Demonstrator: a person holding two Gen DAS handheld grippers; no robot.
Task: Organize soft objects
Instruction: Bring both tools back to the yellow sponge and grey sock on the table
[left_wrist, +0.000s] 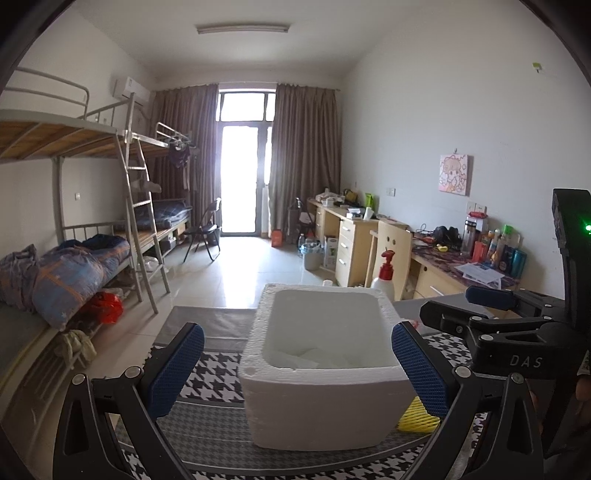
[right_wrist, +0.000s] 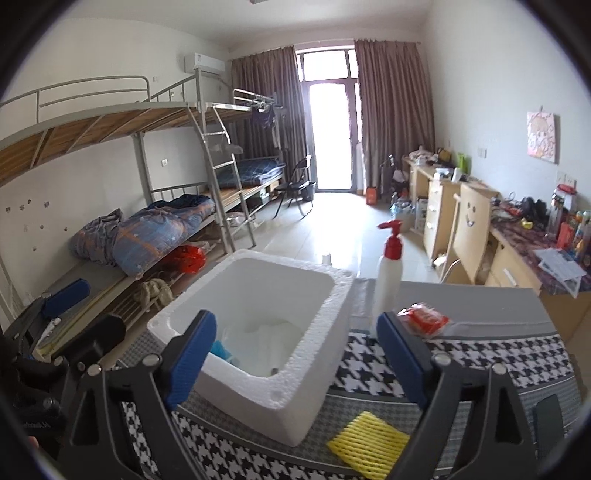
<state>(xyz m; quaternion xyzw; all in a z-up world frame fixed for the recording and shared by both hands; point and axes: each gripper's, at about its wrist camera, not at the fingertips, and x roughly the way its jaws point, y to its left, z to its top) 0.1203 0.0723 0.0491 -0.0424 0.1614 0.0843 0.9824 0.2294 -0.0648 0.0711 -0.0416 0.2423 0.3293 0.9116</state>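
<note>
Both grippers spread wide over a foam box, nothing held.

The left gripper (left_wrist: 297, 365) is seen with its blue pads wide apart, the white foam box (left_wrist: 325, 402) framed between them but not touched. The right gripper (right_wrist: 295, 350) is also gaping, empty, with the box's near right corner in the gap. White soft stuff and a bit of blue (right_wrist: 221, 349) can be made out inside the box. A yellow foam net (right_wrist: 369, 445) is lying flat near the table's front edge, just right of the box, below the right jaws. A red packet (right_wrist: 424, 319) and a pump bottle (right_wrist: 388, 273) are placed toward the far edge. The table is covered by a houndstooth cloth (right_wrist: 498, 358). Behind: bunk beds (left_wrist: 92, 236), desks (left_wrist: 351, 236), curtained balcony door (left_wrist: 243, 162).
</note>
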